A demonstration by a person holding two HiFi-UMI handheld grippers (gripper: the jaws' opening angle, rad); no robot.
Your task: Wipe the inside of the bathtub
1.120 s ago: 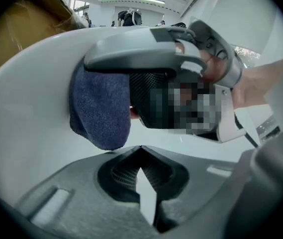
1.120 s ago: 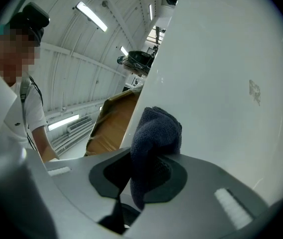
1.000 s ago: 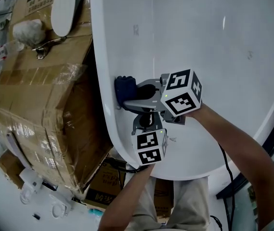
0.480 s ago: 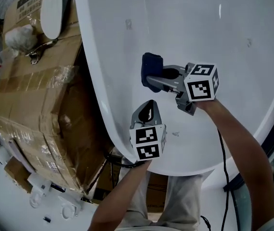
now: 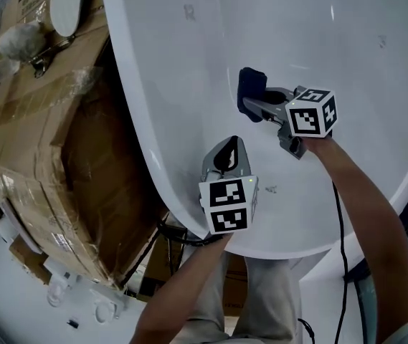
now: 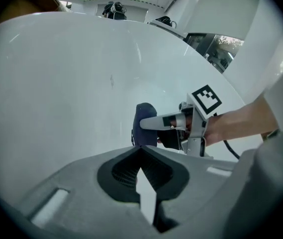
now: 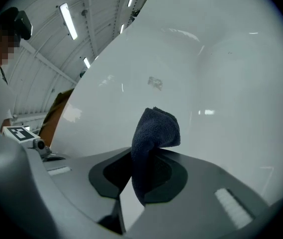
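Right gripper [image 5: 252, 102] clamps the cloth [image 5: 249, 82] in its jaws, pressing it onto the inner wall of the tub [image 5: 175, 77] to wipe. Left gripper [image 5: 226, 155] hovers nearby, jaws closed on nothing, clear of the stroke.

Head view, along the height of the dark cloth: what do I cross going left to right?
cardboard box → bathtub rim → dark cloth → right gripper, shut on that cloth. The left gripper sits lower in the picture, off this line.
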